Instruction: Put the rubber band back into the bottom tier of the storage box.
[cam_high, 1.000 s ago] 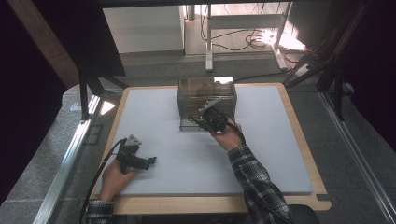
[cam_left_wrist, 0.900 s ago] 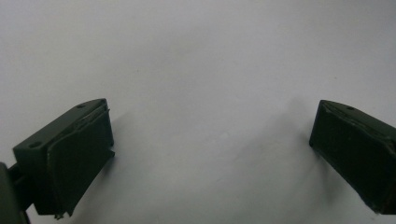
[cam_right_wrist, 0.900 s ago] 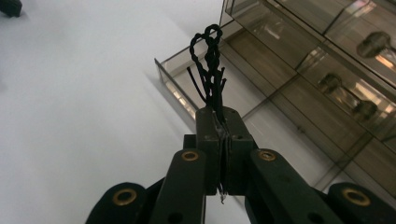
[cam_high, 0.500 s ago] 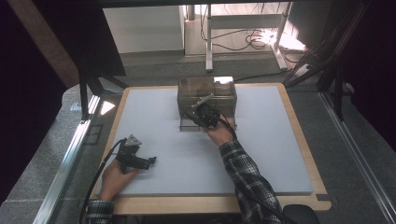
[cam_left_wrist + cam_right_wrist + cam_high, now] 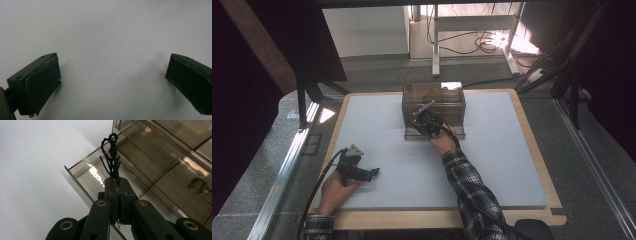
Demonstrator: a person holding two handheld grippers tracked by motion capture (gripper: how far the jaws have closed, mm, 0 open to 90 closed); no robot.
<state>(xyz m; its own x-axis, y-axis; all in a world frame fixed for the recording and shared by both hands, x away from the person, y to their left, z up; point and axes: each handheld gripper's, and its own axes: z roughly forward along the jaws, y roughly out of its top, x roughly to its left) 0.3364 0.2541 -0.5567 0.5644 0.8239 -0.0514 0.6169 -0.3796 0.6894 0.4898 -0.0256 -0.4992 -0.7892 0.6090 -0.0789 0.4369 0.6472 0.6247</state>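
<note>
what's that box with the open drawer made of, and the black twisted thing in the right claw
The drawer box looks like smoke-tinted clear plastic, probably acrylic: see-through walls, glossy reflections. The twisted cord held in the right claw seems to be thin black strands wound together, matte; whether thread or coated wire is unclear.

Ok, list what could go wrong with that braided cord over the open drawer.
1. The right gripper is shut on only the lower end of the black braided cord; its loose loop could snag on the clear plastic drawer's front wall instead of dropping inside.
2. The thin cord may slip or cling to the jaws on release.
3. The transparent smoky-brown drawer cabinet looks light; a nudge from the hand might shift it on the pale mat.
</note>
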